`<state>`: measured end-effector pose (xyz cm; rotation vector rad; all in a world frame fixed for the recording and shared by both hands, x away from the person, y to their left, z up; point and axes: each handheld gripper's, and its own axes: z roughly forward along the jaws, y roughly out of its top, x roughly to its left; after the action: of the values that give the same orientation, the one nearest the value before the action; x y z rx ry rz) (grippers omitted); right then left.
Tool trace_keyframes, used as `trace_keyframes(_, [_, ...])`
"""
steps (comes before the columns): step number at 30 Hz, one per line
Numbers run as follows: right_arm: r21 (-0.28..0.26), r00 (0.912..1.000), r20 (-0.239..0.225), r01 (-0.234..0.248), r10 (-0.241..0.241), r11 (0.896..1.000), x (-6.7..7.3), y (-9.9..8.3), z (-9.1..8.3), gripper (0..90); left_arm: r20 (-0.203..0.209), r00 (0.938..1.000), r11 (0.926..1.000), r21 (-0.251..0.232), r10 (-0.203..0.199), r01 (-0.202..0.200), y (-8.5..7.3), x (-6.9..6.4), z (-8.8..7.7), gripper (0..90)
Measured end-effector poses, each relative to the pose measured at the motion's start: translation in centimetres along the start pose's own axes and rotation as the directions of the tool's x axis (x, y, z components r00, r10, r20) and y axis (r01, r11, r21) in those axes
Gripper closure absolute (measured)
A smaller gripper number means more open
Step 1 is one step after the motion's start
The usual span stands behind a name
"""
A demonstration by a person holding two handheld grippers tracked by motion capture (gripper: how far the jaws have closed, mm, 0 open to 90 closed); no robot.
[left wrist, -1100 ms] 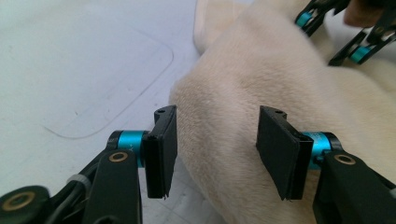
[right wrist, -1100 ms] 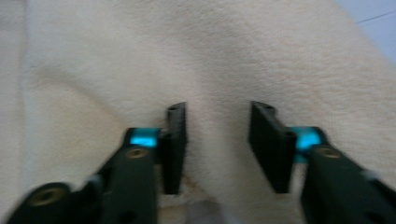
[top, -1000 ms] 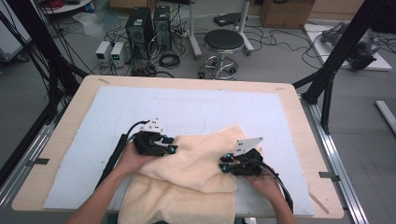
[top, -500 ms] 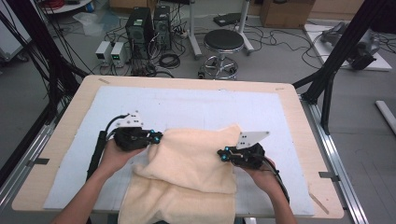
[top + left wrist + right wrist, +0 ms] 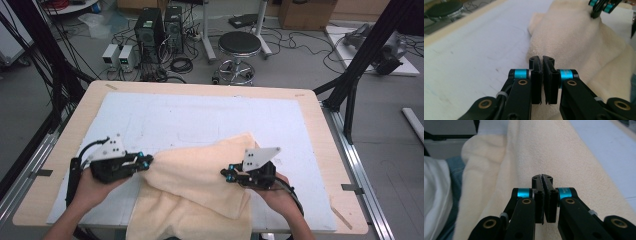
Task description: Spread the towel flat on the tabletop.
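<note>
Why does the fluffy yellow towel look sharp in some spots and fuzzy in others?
Left gripper view: the cream terry towel is crisp mid-frame, while the black fingers up close look soft. Right gripper view: the towel blurs toward the top. High view: even light, faint shadows, the towel slightly grainy.

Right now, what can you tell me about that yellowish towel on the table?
The towel is pale cream terry cloth, soft and fuzzy. It lies rumpled and partly folded on the white mat, its near part hanging over the table's front edge. The left gripper and right gripper each pinch one side.
</note>
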<state>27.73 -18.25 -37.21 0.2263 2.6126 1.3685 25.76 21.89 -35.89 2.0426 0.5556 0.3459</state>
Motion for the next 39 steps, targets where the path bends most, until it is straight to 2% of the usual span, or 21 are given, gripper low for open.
trace_keyframes(2, [0.019,0.9999,-0.016,0.002,-0.002,1.000,1.1,-0.7,0.1,89.6,0.016,0.9998,0.9996,0.029,-0.009,0.008,-1.7,-0.9,0.0,85.3])
trace_keyframes(5, [0.035,0.9993,-0.035,-0.014,0.016,0.999,2.4,-1.8,-0.2,89.6,0.059,0.9972,0.9977,0.052,-0.046,0.043,-3.9,-2.0,-0.1,85.2])
trace_keyframes(8, [0.043,0.9990,-0.032,-0.029,0.031,0.999,3.2,-2.8,-0.8,89.5,0.102,0.9937,0.9963,0.076,-0.047,0.039,-4.9,-2.5,0.1,84.3])
trace_keyframes(9, [0.047,0.9991,-0.026,-0.033,0.034,0.998,3.2,-3.0,-0.9,87.4,0.121,0.9916,0.9968,0.071,-0.046,0.038,-4.8,-2.6,0.2,82.1])
trace_keyframes(12, [0.031,0.9984,0.004,-0.057,0.057,0.998,2.4,-3.0,-1.2,76.4,0.130,0.9909,0.9982,0.053,-0.033,0.027,-3.9,-2.2,0.2,63.9])
trace_keyframes(13, [0.026,0.9971,0.025,-0.072,0.072,0.997,2.1,-2.9,-1.2,72.7,0.132,0.9908,0.9991,0.035,-0.030,0.025,-3.3,-2.0,0.2,61.5])
trace_keyframes(16, [-0.003,0.9942,0.074,-0.078,0.078,0.997,0.4,-2.2,-0.6,62.3,0.130,0.9914,0.9999,-0.010,-0.006,0.007,-1.6,-1.1,0.6,53.8])
trace_keyframes(17, [-0.017,0.9937,0.076,-0.082,0.083,0.996,-0.3,-2.0,-0.4,61.8,0.134,0.9909,0.9997,-0.021,-0.007,0.010,-1.0,-0.8,1.0,52.7])
trace_keyframes(19, [-0.044,0.9910,0.087,-0.098,0.102,0.994,-1.4,-1.5,0.3,55.8,0.149,0.9887,0.9994,-0.028,-0.016,0.020,-0.3,-0.1,2.0,47.8])
trace_keyframes(21, [-0.042,0.9892,0.079,-0.120,0.123,0.992,-2.5,-1.1,1.3,51.9,0.154,0.9877,0.9995,-0.005,-0.029,0.030,-0.1,0.3,3.3,45.9])
trace_keyframes(23, [-0.015,0.9907,0.093,-0.098,0.099,0.995,-3.3,-0.9,2.3,49.5,0.172,0.9849,0.9997,0.022,-0.018,0.015,-0.2,0.7,4.4,47.3])
trace_keyframes(24, [-0.002,0.9917,0.092,-0.090,0.090,0.996,-3.5,-0.9,2.8,48.6,0.187,0.9819,0.9993,0.030,-0.029,0.024,-0.4,0.7,5.0,50.3])
trace_keyframes(26, [0.014,0.9933,0.093,-0.070,0.069,0.997,-3.9,-1.0,3.7,47.0,0.213,0.9769,0.9976,0.069,-0.021,0.006,-0.9,0.7,5.9,62.6])
trace_keyframes(28, [0.030,0.9953,0.082,-0.054,0.051,0.998,-4.0,-1.1,4.4,46.9,0.214,0.9767,0.9946,0.104,-0.016,-0.006,-1.3,0.3,6.6,76.1])
trace_keyframes(29, [0.042,0.9954,0.087,-0.045,0.041,0.998,-4.0,-1.1,4.7,46.9,0.225,0.9744,0.9919,0.125,-0.009,-0.019,-1.4,0.1,6.8,79.8])
trace_keyframes(30, [0.054,0.9952,0.093,-0.035,0.030,0.998,-4.1,-1.2,4.9,46.9,0.229,0.9734,0.9899,0.137,0.003,-0.036,-1.4,-0.2,6.8,81.2])
trace_keyframes(32, [0.057,0.9956,0.091,-0.026,0.021,0.998,-4.0,-1.2,5.2,47.8,0.252,0.9673,0.9890,0.134,0.027,-0.063,-1.3,-1.0,6.6,82.1])
trace_keyframes(35, [0.027,0.9974,0.071,-0.013,0.011,1.000,-3.6,-0.7,4.8,48.0,0.285,0.9566,0.9881,0.120,0.058,-0.096,-1.3,-2.2,6.2,82.4])
trace_keyframes(38, [0.014,0.9981,0.061,-0.003,0.003,1.000,-3.4,-0.2,4.6,46.8,0.336,0.9396,0.9884,0.106,0.067,-0.108,-1.6,-3.1,6.1,82.5])
trace_keyframes(39, [0.016,0.9987,0.050,-0.002,0.001,1.000,-3.4,-0.2,4.7,46.6,0.346,0.9358,0.9887,0.102,0.069,-0.110,-1.7,-3.5,6.1,82.6])
